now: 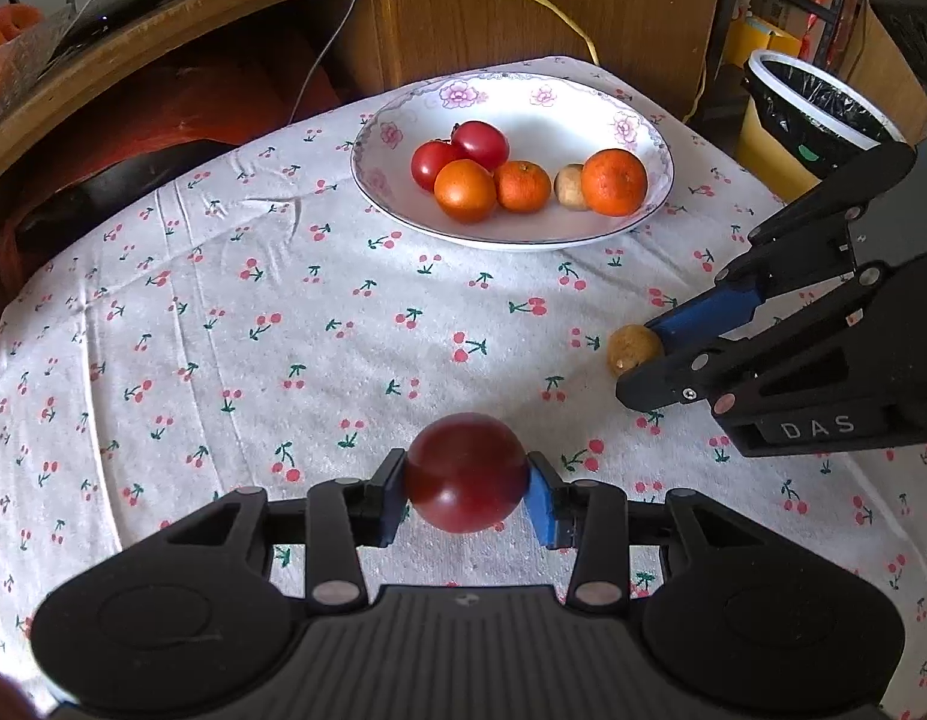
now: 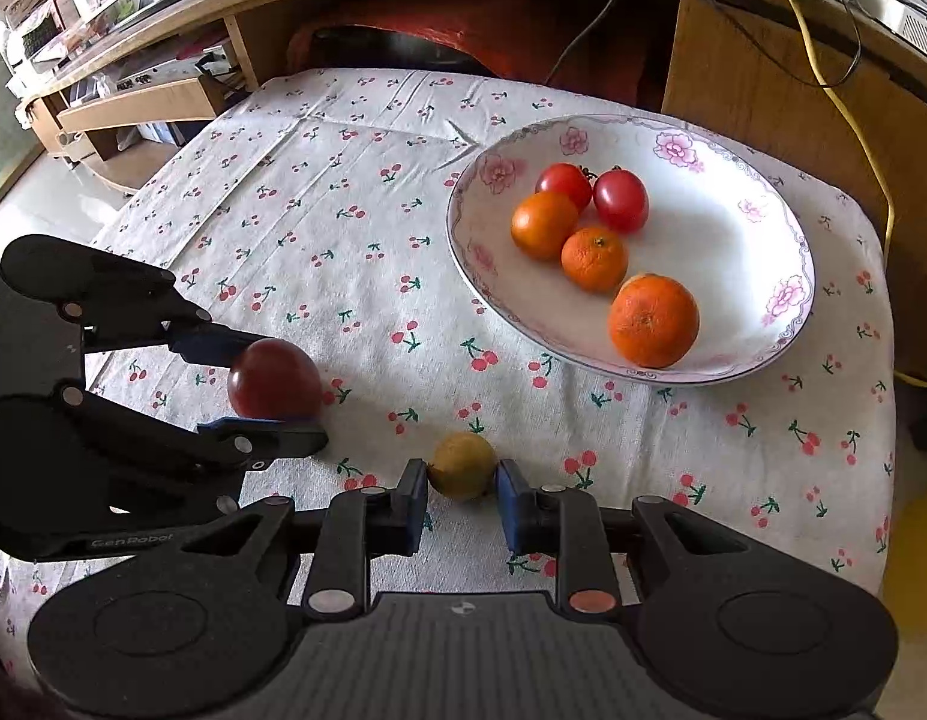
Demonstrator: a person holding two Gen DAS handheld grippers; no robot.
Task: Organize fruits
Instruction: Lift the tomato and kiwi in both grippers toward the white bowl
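My left gripper [image 1: 466, 480] is shut on a dark red tomato [image 1: 466, 471] low over the cherry-print cloth; the right wrist view shows the same gripper [image 2: 283, 390] and tomato [image 2: 274, 381] at the left. My right gripper [image 2: 460, 483] is shut on a small yellow-brown fruit [image 2: 463, 465] that rests on the cloth. From the left wrist view, that gripper [image 1: 640, 357] and fruit [image 1: 634, 348] are at the right. A flowered white plate [image 1: 511, 240] [image 2: 463, 252] beyond both holds two red tomatoes, three oranges and one small brown fruit [image 1: 571, 186].
A bin lined with a black bag [image 1: 817, 108] stands past the table's far right corner. A wooden desk [image 2: 763, 78] with hanging cables runs behind the table. The cloth drops off at the right edge [image 2: 889, 420].
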